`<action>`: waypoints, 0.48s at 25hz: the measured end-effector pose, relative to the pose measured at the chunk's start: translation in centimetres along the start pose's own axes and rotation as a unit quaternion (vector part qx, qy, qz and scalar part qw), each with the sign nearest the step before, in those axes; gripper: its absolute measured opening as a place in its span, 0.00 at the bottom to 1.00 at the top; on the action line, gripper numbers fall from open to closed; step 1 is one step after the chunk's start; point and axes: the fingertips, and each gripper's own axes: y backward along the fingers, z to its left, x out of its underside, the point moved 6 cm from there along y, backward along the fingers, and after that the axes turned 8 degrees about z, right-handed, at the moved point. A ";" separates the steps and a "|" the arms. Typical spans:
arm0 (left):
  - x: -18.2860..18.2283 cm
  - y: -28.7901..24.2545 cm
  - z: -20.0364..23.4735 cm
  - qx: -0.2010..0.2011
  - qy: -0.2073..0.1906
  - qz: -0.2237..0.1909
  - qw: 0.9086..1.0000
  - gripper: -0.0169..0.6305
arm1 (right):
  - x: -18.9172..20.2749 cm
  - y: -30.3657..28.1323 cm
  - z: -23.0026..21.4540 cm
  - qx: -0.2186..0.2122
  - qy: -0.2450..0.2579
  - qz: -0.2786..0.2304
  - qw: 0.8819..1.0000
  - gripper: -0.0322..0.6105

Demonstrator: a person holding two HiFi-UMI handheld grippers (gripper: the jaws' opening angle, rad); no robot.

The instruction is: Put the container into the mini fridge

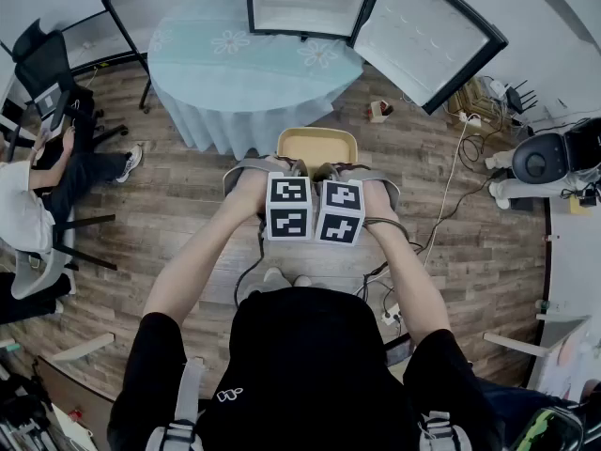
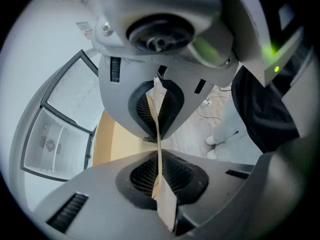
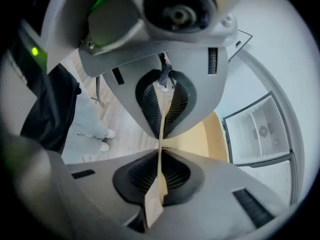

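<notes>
Firmly, container rim clamped between fingers of left gripper and right gripper

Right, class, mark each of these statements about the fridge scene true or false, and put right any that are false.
1. The mini fridge has its door open. True.
2. The container already sits inside the mini fridge. False: it is held in the air, short of the table.
3. The left gripper and the right gripper are each shut on the container's thin wall. True.
4. The mini fridge stands on the floor. False: it stands on the round table, which has a pale blue cloth.
5. Only one gripper holds the container. False: both hold it, side by side.
</notes>
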 end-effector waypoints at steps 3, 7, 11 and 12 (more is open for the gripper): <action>0.1 0.0 0.0 0.001 0.000 0.000 1.000 0.06 | -0.1 0.0 -0.1 -0.001 0.001 -0.001 1.000 0.06; 0.2 0.1 -0.1 0.002 -0.001 0.000 1.000 0.06 | -0.3 0.0 0.0 -0.004 0.001 -0.001 1.000 0.06; 0.3 0.1 -0.1 -0.001 -0.001 0.002 1.000 0.06 | -0.3 0.0 0.0 0.000 -0.002 -0.004 1.000 0.06; 0.4 0.1 -0.1 -0.003 -0.002 0.004 1.000 0.06 | -0.4 0.0 0.0 0.004 -0.004 -0.007 1.000 0.06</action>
